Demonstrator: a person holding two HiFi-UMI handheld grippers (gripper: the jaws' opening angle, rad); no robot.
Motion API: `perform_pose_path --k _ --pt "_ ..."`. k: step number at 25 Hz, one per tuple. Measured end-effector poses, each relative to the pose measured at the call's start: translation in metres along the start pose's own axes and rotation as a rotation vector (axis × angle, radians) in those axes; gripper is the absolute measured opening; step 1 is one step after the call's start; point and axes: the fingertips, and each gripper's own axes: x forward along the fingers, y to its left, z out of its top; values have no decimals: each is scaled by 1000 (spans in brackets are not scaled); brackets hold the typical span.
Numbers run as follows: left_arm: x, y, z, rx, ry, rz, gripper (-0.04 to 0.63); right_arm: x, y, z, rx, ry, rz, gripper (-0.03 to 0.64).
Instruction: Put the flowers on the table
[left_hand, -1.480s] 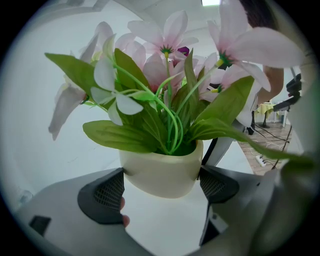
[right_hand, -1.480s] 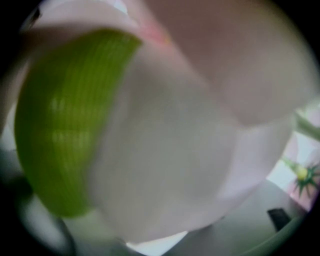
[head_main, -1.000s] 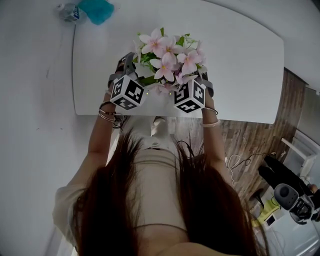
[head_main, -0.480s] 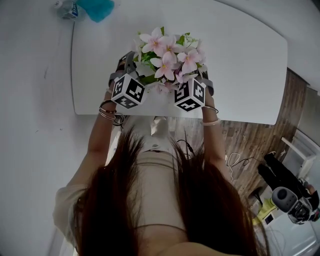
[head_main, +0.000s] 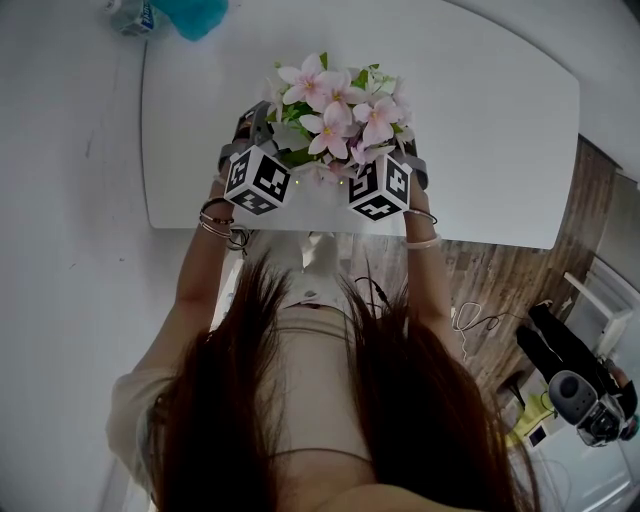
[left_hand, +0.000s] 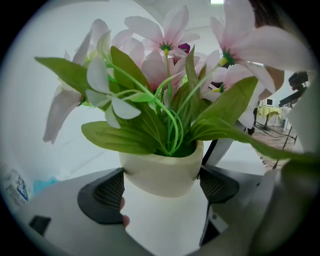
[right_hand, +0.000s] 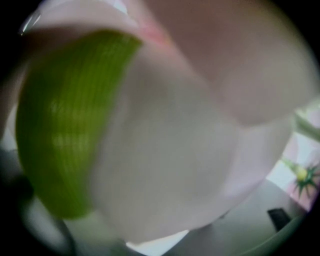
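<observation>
A cream pot (left_hand: 162, 172) of pink flowers (head_main: 335, 105) with green leaves is held over the near part of the white table (head_main: 480, 120). My left gripper (left_hand: 162, 182) is shut on the pot, one dark pad (left_hand: 102, 195) pressed against each side. In the head view, my left gripper (head_main: 250, 140) sits at the bouquet's left and my right gripper (head_main: 408, 160) at its right. Blurred petals (right_hand: 200, 125) and a green leaf (right_hand: 60, 125) fill the right gripper view. They hide that gripper's jaws.
A teal cloth (head_main: 190, 15) and a plastic bottle (head_main: 130, 18) lie at the table's far left corner. The table's near edge (head_main: 300, 228) runs just below the grippers. Wooden floor (head_main: 500, 280) and camera gear (head_main: 585, 400) are at the right.
Both grippers and the flowers stay almost where they were over the table's near part. Only the view has shifted slightly.
</observation>
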Motion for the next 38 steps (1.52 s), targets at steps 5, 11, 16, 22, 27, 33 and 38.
perform_pose_path --k 5,11,16,22,27,33,38 --pt "2 -1 -2 -3 5 -2 471 1 1 -2 -4 5 1 430" --pt "1 -3 -1 -11 12 -8 471 -1 1 -3 -4 8 7 430" --pt "3 -4 -1 -19 15 -14 471 -2 1 -5 -9 17 9 430" --pt "7 -4 -4 -21 19 -23 471 2 2 -8 -3 24 11 430" --pt "7 -5 -5 -22 15 -26 471 2 2 -8 -8 28 5 430" --pt "10 -7 -6 -29 21 -36 471 3 2 -12 -8 36 8 430" --pt "12 -8 -9 -34 28 -44 471 4 4 -14 -6 37 10 430"
